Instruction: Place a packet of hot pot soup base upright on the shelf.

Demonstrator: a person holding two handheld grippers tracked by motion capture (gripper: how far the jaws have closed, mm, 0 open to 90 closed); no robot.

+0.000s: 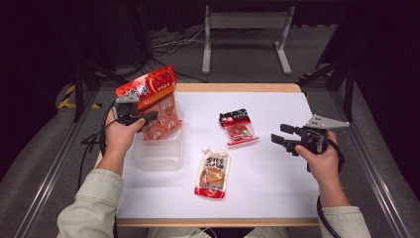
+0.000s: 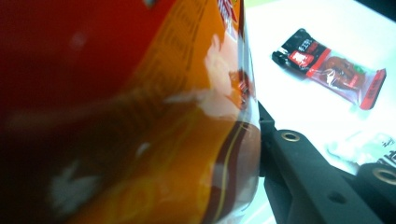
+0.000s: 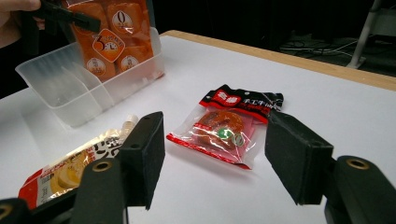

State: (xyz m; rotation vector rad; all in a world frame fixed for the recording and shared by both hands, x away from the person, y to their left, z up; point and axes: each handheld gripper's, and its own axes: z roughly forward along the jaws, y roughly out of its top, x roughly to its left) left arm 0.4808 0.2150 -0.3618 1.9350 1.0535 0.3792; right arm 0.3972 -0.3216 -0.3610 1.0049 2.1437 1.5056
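Bright light overhead on the white table, dark all round; glare streaks the blurred orange bag filling the left gripper view.

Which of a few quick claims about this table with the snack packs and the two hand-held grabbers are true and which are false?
1. The left gripper holds an orange snack bag over the clear plastic bin. True.
2. The right gripper is clamped on the red-and-black packet. False: its jaws stand open and empty, with the packet lying on the table beyond them.
3. The spouted pouch lies flat on the white table. True.
4. The spouted pouch is inside the bin. False: it lies beside the bin, on the table.
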